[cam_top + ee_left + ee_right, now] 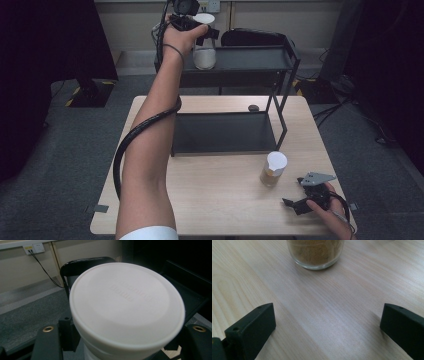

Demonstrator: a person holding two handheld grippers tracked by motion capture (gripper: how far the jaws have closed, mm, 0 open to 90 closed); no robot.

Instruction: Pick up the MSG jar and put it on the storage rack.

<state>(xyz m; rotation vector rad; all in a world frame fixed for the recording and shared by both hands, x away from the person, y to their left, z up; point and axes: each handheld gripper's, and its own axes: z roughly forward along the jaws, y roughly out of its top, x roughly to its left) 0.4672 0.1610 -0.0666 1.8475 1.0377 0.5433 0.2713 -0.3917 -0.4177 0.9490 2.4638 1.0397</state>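
A glass jar of white powder with a white lid stands at the left end of the black rack's upper shelf. My left gripper reaches out at arm's length and is shut on this jar just under its lid, one jaw on each side. A second jar with a white lid holds brown powder and stands on the wooden table in front of the rack. My right gripper rests low at the table's front right, open, its jaws pointing at the brown jar from a short distance.
The rack's lower shelf lies bare on the table. A small dark round object sits on the table behind it. A black chair back stands behind the rack. A thick cable loops off my left forearm.
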